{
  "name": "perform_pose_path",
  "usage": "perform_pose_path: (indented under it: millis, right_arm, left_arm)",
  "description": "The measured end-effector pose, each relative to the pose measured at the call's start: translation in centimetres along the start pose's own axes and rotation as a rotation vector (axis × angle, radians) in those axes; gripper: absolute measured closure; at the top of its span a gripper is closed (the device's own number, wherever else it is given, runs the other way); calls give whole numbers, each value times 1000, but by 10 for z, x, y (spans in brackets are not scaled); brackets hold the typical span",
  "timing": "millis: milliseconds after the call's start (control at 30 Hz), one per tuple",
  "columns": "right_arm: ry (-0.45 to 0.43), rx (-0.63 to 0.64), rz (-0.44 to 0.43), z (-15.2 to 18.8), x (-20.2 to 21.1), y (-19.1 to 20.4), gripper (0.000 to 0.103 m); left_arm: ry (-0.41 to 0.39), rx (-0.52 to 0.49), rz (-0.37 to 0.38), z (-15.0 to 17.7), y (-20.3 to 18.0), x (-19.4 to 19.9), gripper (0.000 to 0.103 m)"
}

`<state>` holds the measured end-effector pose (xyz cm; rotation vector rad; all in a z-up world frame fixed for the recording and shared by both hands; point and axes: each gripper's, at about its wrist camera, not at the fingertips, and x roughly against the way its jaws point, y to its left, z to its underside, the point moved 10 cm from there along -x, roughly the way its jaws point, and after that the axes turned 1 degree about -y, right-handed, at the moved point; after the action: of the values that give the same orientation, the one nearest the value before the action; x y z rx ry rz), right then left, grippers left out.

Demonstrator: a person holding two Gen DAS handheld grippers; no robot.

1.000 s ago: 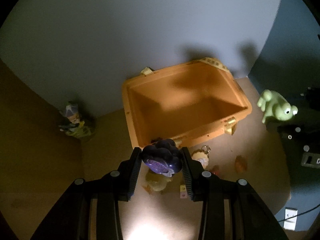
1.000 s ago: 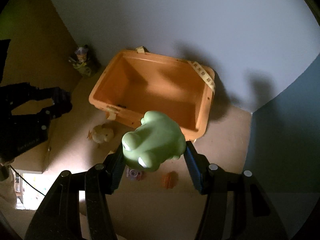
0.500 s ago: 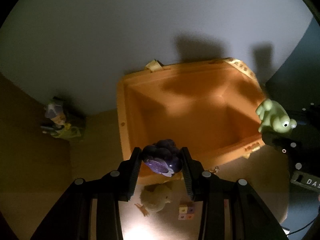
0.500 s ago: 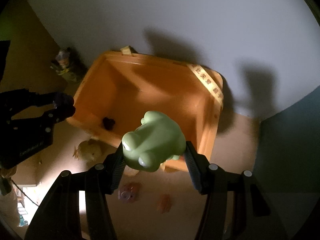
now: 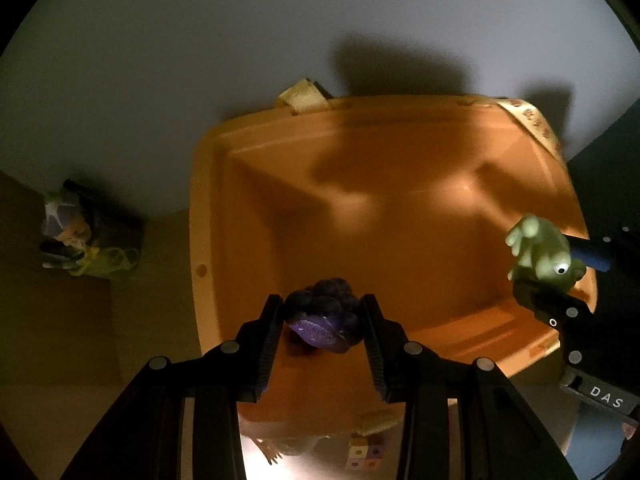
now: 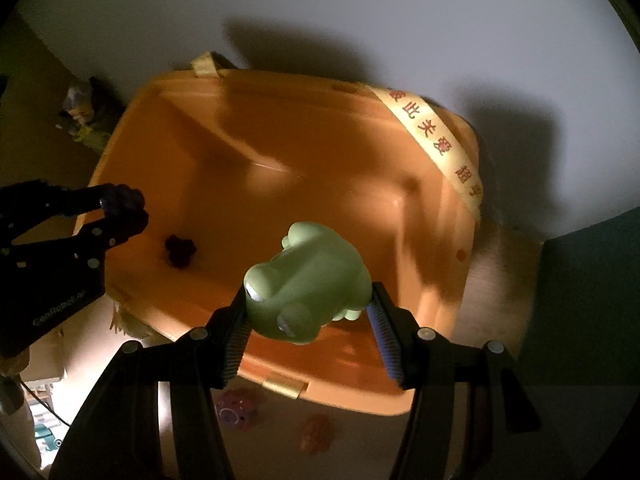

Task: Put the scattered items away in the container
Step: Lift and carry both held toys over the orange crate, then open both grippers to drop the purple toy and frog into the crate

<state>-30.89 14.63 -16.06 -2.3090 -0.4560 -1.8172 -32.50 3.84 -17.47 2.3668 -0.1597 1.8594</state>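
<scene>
An orange plastic bin stands against a pale wall. My left gripper is shut on a dark purple glittery toy and hangs over the bin's near-left part. My right gripper is shut on a green frog toy above the bin's near-right side. In the left wrist view the frog shows at the bin's right rim. In the right wrist view the purple toy shows at the bin's left rim. A dark shadow-like blotch lies on the bin floor.
On the brown floor in front of the bin lie a yellow chick toy, a block of coloured cubes, a purple toy and an orange one. A heap of small items sits by the wall at left. Printed tape crosses the bin's corner.
Both grippers moved forward from in front of the bin to above its inside, each still holding its toy. The bin now looms larger in both views.
</scene>
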Motion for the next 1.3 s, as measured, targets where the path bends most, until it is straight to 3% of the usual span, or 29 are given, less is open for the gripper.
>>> perform_pose_path:
  millis: [367,467,500,633,800,1000,1300]
  right_arm:
    - [16,-15,-7,-6,-17,-5,49]
    - [28,-12,-20,-4,-18,-4,49]
    - [27,-13,-21,-4,-17,-4,49]
    - [-7,-4,11,-8,-9,-8,45]
    - [-11,-3,-12,-1,2,-7,44]
    - [-57,4,-16,14,27,-5,43]
    - [-102,-19,-39,54,67,9,43]
  left_arm:
    - [9,31,0,-4,-7,-3,66]
    - [3,45,3,-4,-9,1,43]
    - [0,50,3,-4,-10,3,39]
    - [-25,36,-27,-7,-13,11,39]
    - [-47,21,-26,-5,-17,25,38]
    - [-81,13,-28,4,-10,54,29]
    - [-108,30,7,34,-1,85,29]
